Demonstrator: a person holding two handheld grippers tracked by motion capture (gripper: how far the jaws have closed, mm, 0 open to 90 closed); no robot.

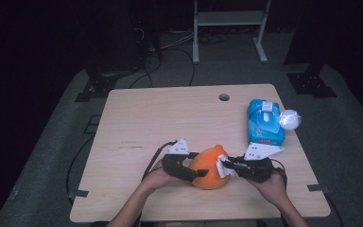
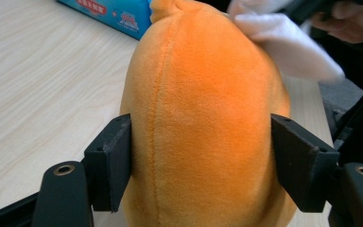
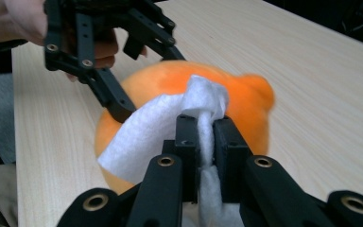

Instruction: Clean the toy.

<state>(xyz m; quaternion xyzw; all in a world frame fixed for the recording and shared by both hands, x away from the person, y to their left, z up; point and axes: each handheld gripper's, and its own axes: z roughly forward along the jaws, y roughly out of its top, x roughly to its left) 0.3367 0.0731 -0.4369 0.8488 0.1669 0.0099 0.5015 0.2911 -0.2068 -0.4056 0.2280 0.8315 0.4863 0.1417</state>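
High view looks down and forward over worktop (image 1: 137, 123); both gripper views sit close, facing the orange plush (image 1: 210, 166) from opposite sides.

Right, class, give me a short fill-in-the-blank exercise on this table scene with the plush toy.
1. The left gripper has its jaws on either side of the round plush toy, whose colour is ____.
2. The right gripper is shut on a white ____.
3. The blue tissue pack lies on the wooden ____.

Missing words: orange; cloth; table

Light wood table (image 1: 137, 123); grey floor (image 1: 52, 156); white metal frame (image 1: 229, 19) behind; dark surroundings, possibly curtains.
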